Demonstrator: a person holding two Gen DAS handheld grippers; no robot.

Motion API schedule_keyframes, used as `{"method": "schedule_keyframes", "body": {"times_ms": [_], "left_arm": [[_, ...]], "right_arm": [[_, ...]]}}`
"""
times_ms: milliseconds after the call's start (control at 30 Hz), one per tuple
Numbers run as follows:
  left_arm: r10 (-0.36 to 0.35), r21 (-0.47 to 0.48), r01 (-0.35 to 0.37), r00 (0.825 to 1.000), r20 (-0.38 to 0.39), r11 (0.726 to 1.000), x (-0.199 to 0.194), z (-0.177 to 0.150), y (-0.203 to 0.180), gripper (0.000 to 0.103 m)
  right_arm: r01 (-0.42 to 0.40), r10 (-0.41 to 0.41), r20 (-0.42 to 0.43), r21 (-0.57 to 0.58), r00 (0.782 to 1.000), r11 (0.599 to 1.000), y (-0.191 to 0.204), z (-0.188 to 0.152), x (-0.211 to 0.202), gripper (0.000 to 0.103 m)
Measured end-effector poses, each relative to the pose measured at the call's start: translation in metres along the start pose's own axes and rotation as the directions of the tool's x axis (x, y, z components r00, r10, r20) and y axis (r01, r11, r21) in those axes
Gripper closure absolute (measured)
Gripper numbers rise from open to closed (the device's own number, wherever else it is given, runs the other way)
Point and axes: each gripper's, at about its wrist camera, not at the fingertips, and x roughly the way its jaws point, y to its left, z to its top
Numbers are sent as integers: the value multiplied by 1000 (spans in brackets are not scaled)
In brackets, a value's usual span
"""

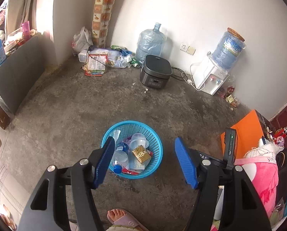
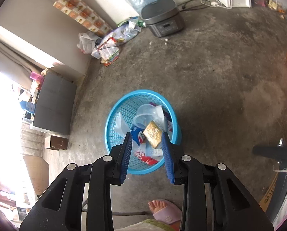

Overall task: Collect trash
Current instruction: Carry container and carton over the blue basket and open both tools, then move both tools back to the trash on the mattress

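1. I am holding both grippers above the blue basket (image 1: 132, 150), which is standing on the bare concrete floor (image 1: 70, 115) out in the open, well away from the walls.
2. Left gripper (image 1: 145, 160): fingers spread wide, nothing between them; the basket is showing through the gap below.
3. Right gripper (image 2: 147, 154): fingers partly spread, pinching nothing; they are framing the near rim of the basket.
4. Already lying in the basket: a plastic bottle (image 1: 121, 155) with a blue cap, a clear plastic cup (image 2: 145, 114), a gold packet (image 2: 153, 133) on top, and flat printed wrappers (image 2: 149, 155) underneath.
5. I am judging the floor right around the basket as cleared, since no loose litter is showing there.
6. Left to do, by my reading: small white scraps (image 1: 146, 90) are lying near the grey rice cooker (image 1: 156, 71) by the far wall.
7. A heap of bags and packets (image 1: 104, 59) is filling the far-left corner of the floor; I cannot tell how much of it is trash.
8. More wrappers (image 1: 230, 98) are scattered beside the water dispenser (image 1: 210, 77) at the far-right wall.
9. My foot in a pink slipper (image 2: 163, 211) is standing just short of the basket.
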Motion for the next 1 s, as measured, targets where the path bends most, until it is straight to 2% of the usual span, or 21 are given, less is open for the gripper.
{"method": "schedule_keyframes", "body": {"times_ms": [167, 233, 333, 433, 567, 667, 833, 900, 1000], "left_arm": [[63, -73, -56, 994, 94, 996, -75, -23, 19, 31], [118, -107, -105, 985, 129, 989, -104, -35, 31, 30], [204, -154, -176, 960, 192, 972, -148, -55, 46, 30], [286, -209, -238, 927, 241, 949, -189, -82, 66, 30], [400, -311, -314, 877, 267, 897, -238, -124, 99, 30], [484, -396, -365, 836, 260, 843, -273, -158, 123, 30], [582, -512, -414, 783, 222, 753, -314, -208, 160, 30], [595, -544, -414, 776, 208, 730, -320, -223, 171, 30], [592, -578, -395, 782, 197, 714, -321, -240, 186, 30]], "right_arm": [[-46, 60, 82, -172, 995, 984, 49, -4, -39, 71], [-71, 96, 92, -242, 991, 968, 69, -9, -52, 69], [-126, 156, 70, -319, 985, 939, 95, -18, -64, 66], [-181, 208, 29, -380, 978, 907, 120, -31, -69, 65], [-253, 260, -48, -454, 964, 854, 155, -50, -72, 64], [-297, 292, -93, -506, 952, 810, 180, -66, -74, 61], [-382, 331, -195, -557, 923, 737, 218, -96, -69, 61], [-409, 334, -237, -572, 912, 711, 234, -110, -65, 61], [-452, 334, -305, -584, 892, 674, 257, -131, -56, 61]]}}
